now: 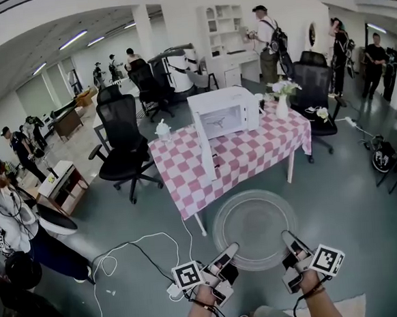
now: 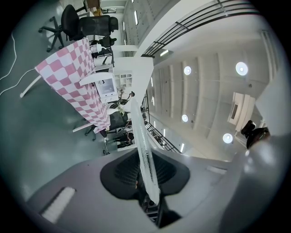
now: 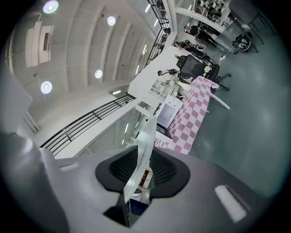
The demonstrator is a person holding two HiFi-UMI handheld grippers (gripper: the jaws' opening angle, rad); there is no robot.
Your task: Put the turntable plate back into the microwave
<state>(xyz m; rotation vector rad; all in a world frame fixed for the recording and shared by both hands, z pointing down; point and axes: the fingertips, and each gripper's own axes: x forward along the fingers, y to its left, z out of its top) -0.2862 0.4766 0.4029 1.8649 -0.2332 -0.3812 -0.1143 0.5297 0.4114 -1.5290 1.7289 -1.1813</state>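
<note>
The clear glass turntable plate [image 1: 255, 226] hangs flat over the grey floor, in front of me. My left gripper [image 1: 228, 253] is shut on its near left rim, and my right gripper [image 1: 289, 241] is shut on its near right rim. In the left gripper view the plate [image 2: 144, 145] runs edge-on between the jaws of the left gripper [image 2: 146, 178]; in the right gripper view the plate [image 3: 144, 142] stands the same way in the right gripper [image 3: 136, 176]. The white microwave [image 1: 225, 110] stands further ahead on the checked table [image 1: 253, 153], with its door [image 1: 205, 145] swung open.
A vase of flowers [image 1: 282, 100] and a small white pot [image 1: 163, 130] stand beside the microwave. Black office chairs [image 1: 123, 143] flank the table. A white cable [image 1: 134, 252] and a power strip lie on the floor at my left. Several people stand around the room.
</note>
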